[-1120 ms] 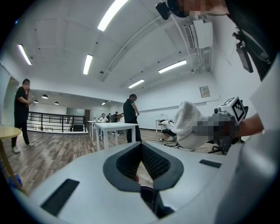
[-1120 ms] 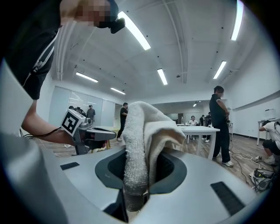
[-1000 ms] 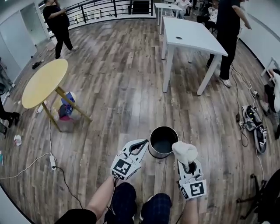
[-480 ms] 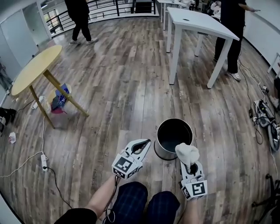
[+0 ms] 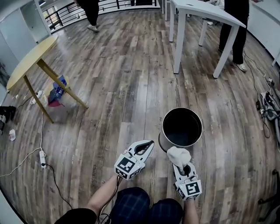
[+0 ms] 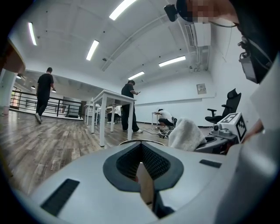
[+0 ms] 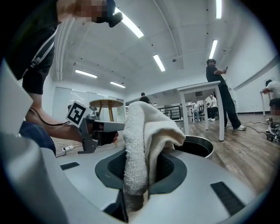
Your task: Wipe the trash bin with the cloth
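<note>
A round metal trash bin (image 5: pixel 181 129) with a dark inside stands on the wood floor just ahead of both grippers. My right gripper (image 5: pixel 179 158) is shut on a white cloth (image 5: pixel 178 155), which bunches up over its tips, close to the bin's near rim. In the right gripper view the cloth (image 7: pixel 144 131) rises between the jaws, with the bin (image 7: pixel 199 147) right behind it. My left gripper (image 5: pixel 148 145) hangs to the left of the bin, its jaws together and holding nothing. The left gripper view shows the bin's rim (image 6: pixel 142 141) past the jaws and the cloth (image 6: pixel 186 133) at right.
A yellow round table (image 5: pixel 28 65) with a coloured bag (image 5: pixel 57 94) under it stands at left. A white table (image 5: pixel 199 11) and a standing person (image 5: pixel 238 26) are beyond the bin. A power strip (image 5: pixel 42 159) with cords lies at far left, more cables (image 5: pixel 269 103) at far right.
The bin has come nearer and shows larger, now right in front of the cloth. Both grippers keep the same stance, the right one still holding the cloth.
</note>
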A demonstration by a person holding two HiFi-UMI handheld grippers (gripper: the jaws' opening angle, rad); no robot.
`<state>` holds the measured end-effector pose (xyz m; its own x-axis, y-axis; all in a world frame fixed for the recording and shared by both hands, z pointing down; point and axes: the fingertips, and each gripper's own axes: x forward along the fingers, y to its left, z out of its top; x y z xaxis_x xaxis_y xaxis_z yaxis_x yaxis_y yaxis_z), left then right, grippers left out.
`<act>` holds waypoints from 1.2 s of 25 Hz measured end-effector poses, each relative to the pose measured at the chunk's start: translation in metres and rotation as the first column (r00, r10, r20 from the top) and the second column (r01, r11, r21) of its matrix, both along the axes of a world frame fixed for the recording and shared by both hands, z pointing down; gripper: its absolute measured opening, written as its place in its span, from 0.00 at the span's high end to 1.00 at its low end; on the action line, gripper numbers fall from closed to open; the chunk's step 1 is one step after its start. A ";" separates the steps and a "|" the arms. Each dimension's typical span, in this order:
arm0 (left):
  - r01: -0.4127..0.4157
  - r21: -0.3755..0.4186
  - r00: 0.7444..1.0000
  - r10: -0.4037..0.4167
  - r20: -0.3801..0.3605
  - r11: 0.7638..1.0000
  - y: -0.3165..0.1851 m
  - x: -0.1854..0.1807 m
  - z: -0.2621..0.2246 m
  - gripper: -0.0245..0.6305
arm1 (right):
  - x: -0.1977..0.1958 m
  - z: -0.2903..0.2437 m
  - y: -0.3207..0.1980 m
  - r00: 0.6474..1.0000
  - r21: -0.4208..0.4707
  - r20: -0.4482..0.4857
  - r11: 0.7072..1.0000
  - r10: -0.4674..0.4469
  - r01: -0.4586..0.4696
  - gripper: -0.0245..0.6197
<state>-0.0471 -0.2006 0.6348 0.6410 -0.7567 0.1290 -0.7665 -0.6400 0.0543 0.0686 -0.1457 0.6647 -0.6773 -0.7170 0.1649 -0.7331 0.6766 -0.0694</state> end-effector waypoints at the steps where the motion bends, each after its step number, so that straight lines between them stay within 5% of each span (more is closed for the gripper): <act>1: 0.000 -0.006 1.000 0.000 -0.001 1.000 0.000 0.000 0.008 0.97 | -0.006 0.010 -0.001 1.000 -0.007 -0.005 1.000 -0.012 0.012 0.83; 7: 0.006 -0.056 1.000 -0.006 0.011 0.998 0.005 0.003 0.058 0.97 | -0.035 0.058 -0.015 0.999 -0.034 -0.011 0.999 -0.043 0.043 0.83; 15: 0.048 -0.023 0.999 -0.047 0.016 0.999 -0.008 -0.007 0.080 0.97 | -0.053 0.104 -0.046 0.998 -0.029 -0.069 1.000 -0.010 0.008 0.83; 19: 0.061 -0.035 0.998 -0.062 -0.031 0.997 -0.003 -0.004 0.080 0.97 | -0.032 0.100 -0.049 0.996 -0.013 -0.079 0.999 0.040 -0.041 0.83; 30: 0.061 -0.034 0.998 -0.061 -0.005 0.998 0.003 -0.004 0.087 0.97 | 0.092 0.103 -0.061 0.964 -0.014 -0.061 0.965 0.260 -0.262 0.83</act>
<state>-0.0509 -0.1974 0.7216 0.5947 -0.7895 0.1515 -0.8035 -0.5900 0.0794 0.1607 -0.2064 0.7678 -0.4560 -0.8634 0.2158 -0.8872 0.4602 -0.0336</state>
